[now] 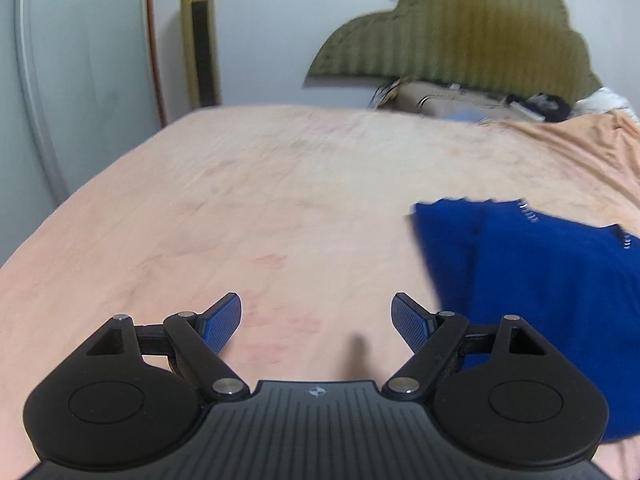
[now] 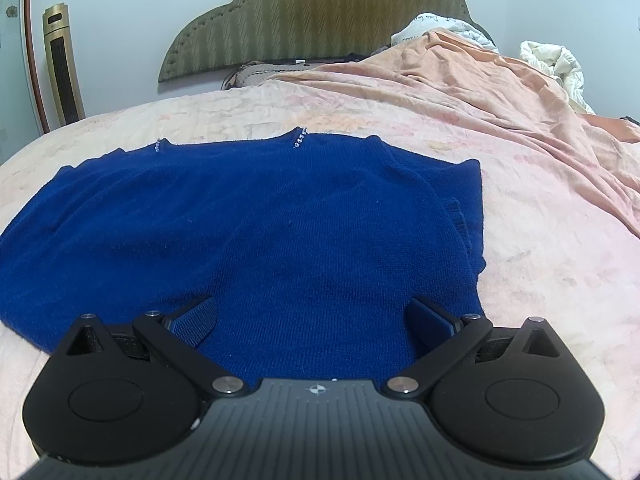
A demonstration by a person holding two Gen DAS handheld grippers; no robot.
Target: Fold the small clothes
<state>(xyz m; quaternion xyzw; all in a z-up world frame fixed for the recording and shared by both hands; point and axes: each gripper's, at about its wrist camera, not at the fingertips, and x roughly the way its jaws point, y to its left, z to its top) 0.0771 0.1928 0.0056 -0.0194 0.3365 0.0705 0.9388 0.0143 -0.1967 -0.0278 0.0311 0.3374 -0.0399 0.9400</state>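
Note:
A royal-blue knit sweater (image 2: 256, 224) with small rhinestone rows at the neckline lies flat on the pink bedspread (image 2: 540, 240), its right sleeve folded over the body. My right gripper (image 2: 312, 316) is open and empty, held just above the sweater's near hem. In the left wrist view the sweater (image 1: 540, 288) shows at the right, blurred. My left gripper (image 1: 316, 316) is open and empty over bare bedspread (image 1: 240, 200), to the left of the sweater.
An olive padded headboard (image 2: 320, 8) stands at the far end of the bed. A rumpled orange blanket (image 2: 460, 80) and white bedding (image 2: 556, 64) lie at the far right. A gold tower heater (image 2: 62, 64) stands by the wall on the left.

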